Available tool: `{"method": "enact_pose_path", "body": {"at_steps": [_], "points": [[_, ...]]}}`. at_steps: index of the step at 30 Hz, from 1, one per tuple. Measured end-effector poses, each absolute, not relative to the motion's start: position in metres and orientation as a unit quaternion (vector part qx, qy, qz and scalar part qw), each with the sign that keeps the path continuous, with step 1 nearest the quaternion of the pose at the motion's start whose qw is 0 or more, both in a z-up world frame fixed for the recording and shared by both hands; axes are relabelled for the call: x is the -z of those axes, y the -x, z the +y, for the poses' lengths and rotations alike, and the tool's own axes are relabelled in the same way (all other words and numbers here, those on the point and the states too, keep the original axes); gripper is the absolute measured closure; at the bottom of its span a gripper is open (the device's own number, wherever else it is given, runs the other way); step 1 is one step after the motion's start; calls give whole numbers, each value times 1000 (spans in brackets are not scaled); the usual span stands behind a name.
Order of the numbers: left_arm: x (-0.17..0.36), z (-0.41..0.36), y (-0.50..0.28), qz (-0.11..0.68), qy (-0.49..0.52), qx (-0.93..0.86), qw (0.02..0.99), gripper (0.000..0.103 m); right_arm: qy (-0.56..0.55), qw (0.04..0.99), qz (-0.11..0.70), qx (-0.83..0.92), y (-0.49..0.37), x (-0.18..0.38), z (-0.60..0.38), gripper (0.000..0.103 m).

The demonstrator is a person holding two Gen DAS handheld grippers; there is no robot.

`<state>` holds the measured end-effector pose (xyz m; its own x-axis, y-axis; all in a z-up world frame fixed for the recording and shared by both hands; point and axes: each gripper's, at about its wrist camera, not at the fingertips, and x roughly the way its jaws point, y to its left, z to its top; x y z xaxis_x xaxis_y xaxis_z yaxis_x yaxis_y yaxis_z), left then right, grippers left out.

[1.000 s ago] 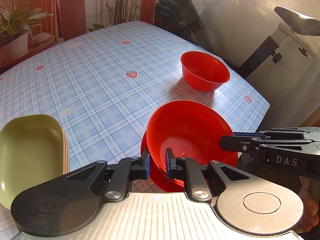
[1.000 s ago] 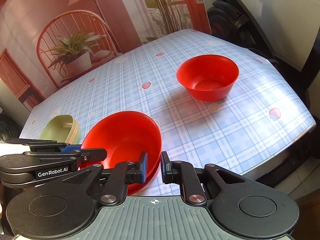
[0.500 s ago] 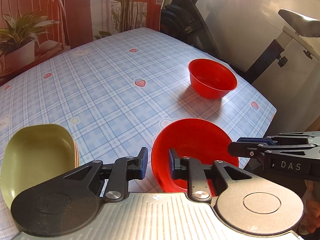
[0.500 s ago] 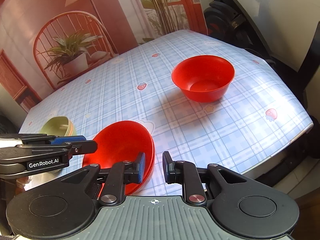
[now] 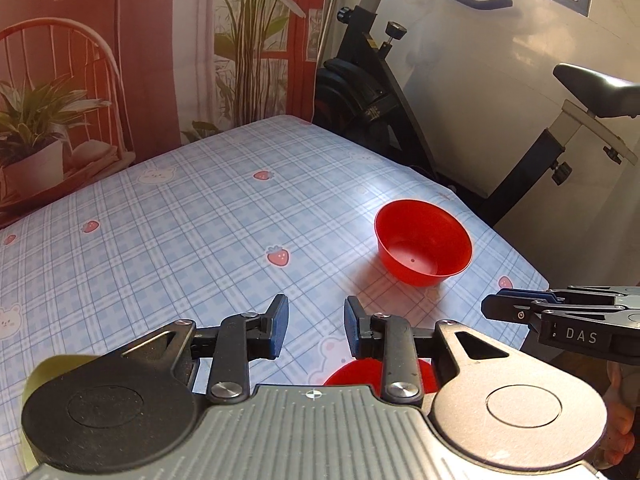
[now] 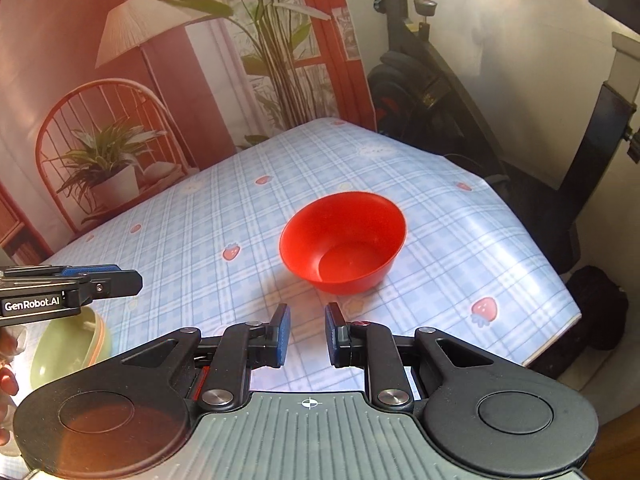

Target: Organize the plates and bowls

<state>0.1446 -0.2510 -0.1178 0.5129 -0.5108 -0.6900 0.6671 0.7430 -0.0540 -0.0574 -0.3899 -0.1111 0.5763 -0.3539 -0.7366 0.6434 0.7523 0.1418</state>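
Note:
A single red bowl [image 5: 424,244] [image 6: 344,240] stands upright on the blue checked tablecloth, ahead of both grippers and clear of them. My left gripper [image 5: 316,328] has its jaws opening with only tablecloth between the pads. Just below it shows the rim of a nested red bowl stack [image 5: 352,372], mostly hidden by the gripper body. My right gripper [image 6: 307,334] has a narrow gap and holds nothing. Each gripper appears in the other's view: the right gripper [image 5: 486,306] at the right, the left gripper [image 6: 138,282] at the left. Stacked green plates [image 6: 68,352] lie at the lower left.
The table [image 6: 520,280] ends close to the right of the lone bowl, with a corner at the near right. An exercise bike [image 5: 380,92] stands beyond that edge. A printed backdrop with a chair and plants closes the far side. A hand [image 5: 620,432] grips the right tool.
A tilted red bowl that both grippers held was lowered onto the red bowl beneath and released. Both grippers rose and drew back from it, and the left jaws widened.

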Motion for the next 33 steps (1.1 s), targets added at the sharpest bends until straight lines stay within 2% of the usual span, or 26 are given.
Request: {"method": "enact_pose_path", "body": {"at_steps": [5, 13, 29, 31, 33], "points": [[115, -285, -158, 346, -106, 374, 854, 71, -202, 864, 339, 312, 52, 112, -415, 84], [145, -332, -176, 372, -116, 393, 833, 71, -224, 854, 325, 340, 52, 134, -447, 84], [189, -364, -214, 425, -98, 378, 816, 72, -245, 850, 323, 336, 37, 161, -466, 85], [189, -365, -217, 421, -96, 378, 819, 74, -246, 851, 323, 335, 36, 161, -466, 86], [190, -366, -219, 421, -93, 384, 816, 90, -246, 851, 323, 333, 35, 162, -466, 91]]}}
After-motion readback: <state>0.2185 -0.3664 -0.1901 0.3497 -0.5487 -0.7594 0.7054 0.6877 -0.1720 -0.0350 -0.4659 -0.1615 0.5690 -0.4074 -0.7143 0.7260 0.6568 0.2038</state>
